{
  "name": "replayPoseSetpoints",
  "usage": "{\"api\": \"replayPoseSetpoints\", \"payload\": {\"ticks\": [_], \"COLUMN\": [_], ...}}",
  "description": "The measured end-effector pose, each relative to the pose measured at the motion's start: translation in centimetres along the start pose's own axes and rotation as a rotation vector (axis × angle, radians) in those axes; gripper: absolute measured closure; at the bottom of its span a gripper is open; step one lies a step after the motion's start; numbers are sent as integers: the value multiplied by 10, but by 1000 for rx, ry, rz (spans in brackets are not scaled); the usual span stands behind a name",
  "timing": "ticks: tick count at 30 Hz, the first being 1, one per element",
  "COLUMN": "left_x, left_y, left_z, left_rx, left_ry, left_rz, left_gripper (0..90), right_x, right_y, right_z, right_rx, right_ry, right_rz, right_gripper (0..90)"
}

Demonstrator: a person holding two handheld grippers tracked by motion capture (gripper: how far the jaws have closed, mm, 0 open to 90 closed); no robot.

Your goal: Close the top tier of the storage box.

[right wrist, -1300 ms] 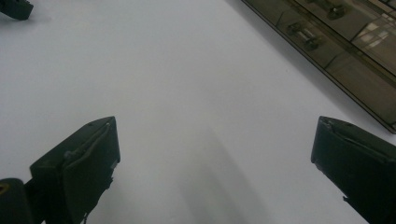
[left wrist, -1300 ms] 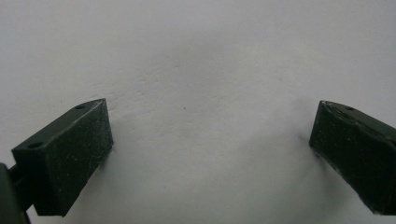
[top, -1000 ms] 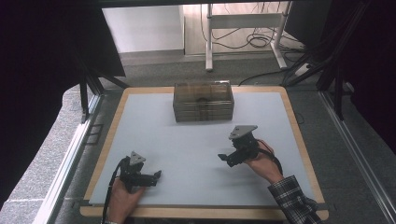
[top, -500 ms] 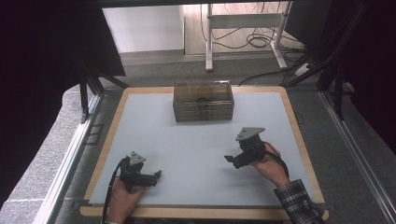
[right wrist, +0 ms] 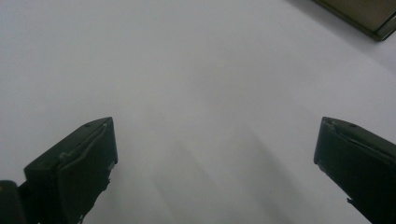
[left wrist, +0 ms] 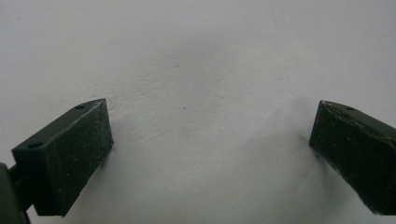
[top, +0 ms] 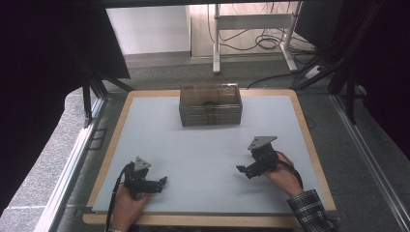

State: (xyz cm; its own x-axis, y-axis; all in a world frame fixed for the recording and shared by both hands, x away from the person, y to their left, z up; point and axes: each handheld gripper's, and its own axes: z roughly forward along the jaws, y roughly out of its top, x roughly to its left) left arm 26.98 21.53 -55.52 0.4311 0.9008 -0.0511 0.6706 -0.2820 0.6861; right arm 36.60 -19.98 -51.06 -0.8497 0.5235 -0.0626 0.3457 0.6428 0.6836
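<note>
Smoky, see-through plastic makes up the box (top: 210, 105) I see at the middle of the bench's far edge, standing square to that edge with something dark and round dimly visible inside it. One corner of it shows at the top right of the right gripper view (right wrist: 362, 13). My right gripper (top: 250, 168) sits near the bench's right edge toward the near side, held in a hand (top: 280, 171) with a plaid sleeve (top: 312, 210); its jaws stand wide apart with nothing between them. My left gripper (top: 157, 182) is close to the near left corner, jaws likewise spread and empty, tips just over the pale grey bench (top: 203, 145). Both are well apart from the box.
</note>
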Motion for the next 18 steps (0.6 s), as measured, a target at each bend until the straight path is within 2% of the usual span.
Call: {"api": "replayPoseSetpoints", "payload": {"ticks": [7, 12, 18], "left_x": [0, 0, 0], "left_y": [0, 0, 0], "left_z": [0, 0, 0], "left_rx": [0, 0, 0], "left_ry": [0, 0, 0], "left_rz": [1, 0, 0], "left_gripper": [0, 0, 0], "right_x": [2, 4, 3], "right_y": [-7, -13, -18], "right_z": [6, 15, 15], "right_rx": [27, 70, 28], "right_ry": [18, 31, 33], "right_rz": [0, -2, -8], "right_gripper": [0, 0, 0]}}
